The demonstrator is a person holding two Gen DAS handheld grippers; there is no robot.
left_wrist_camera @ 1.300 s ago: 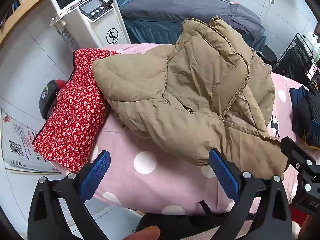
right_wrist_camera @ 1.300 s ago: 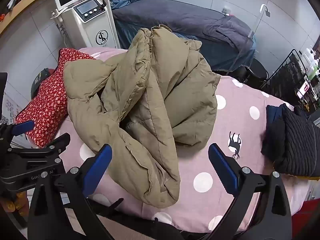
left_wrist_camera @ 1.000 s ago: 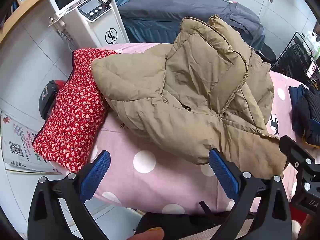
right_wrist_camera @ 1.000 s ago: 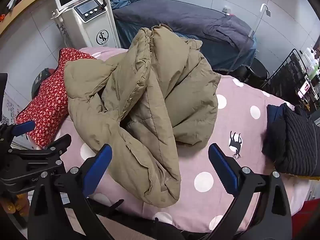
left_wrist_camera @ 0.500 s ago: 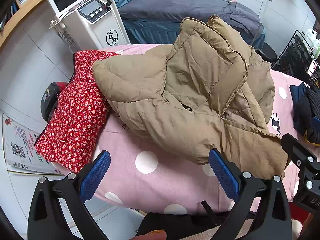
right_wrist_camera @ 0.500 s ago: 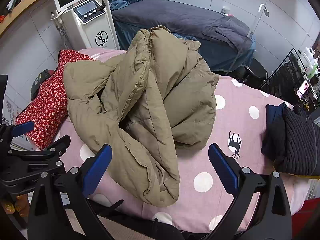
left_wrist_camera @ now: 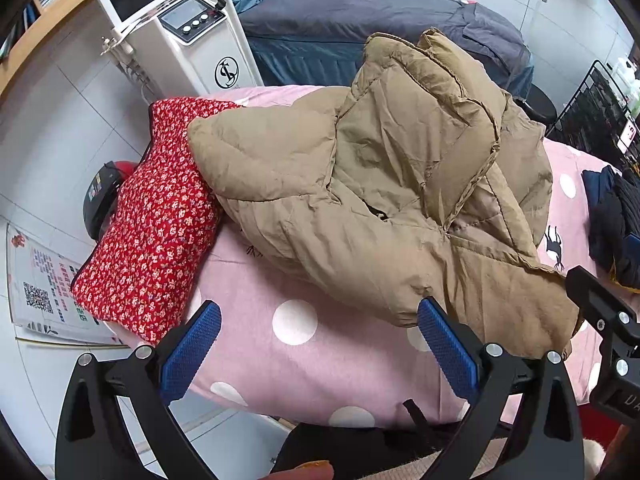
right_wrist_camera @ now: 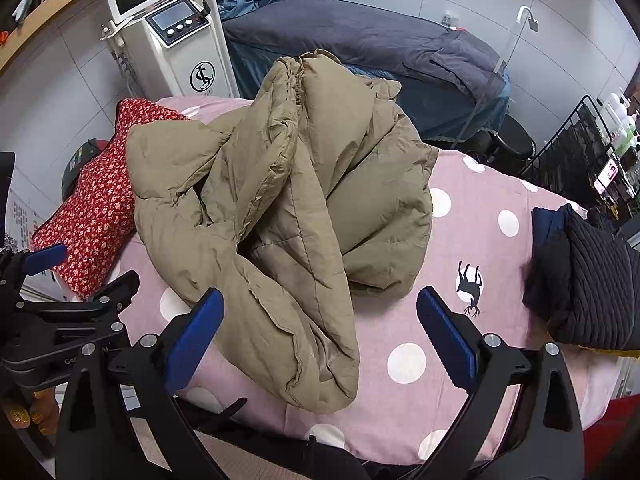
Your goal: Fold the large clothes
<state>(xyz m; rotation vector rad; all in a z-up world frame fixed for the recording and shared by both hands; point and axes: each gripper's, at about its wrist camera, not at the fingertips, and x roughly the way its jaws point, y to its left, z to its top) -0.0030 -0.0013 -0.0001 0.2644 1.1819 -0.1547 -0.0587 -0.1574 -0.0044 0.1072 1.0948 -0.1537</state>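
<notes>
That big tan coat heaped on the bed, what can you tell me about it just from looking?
The tan coat is a puffy quilted jacket with stitched seams and wrinkled, matte fabric. It lies unfolded in a crumpled mound on the pink polka-dot sheet, one part standing up in a ridge, another trailing toward the near edge. Its left side rests against the red floral pillow. Neither claw touches it; both are open.

Place: we take it for a beauty or therapy clinic.
Signs: we see a console machine point(right_wrist_camera: 176, 40), a treatment bed point(right_wrist_camera: 360, 44), tiled walls and a bottle trolley point(right_wrist_camera: 592, 144).
</notes>
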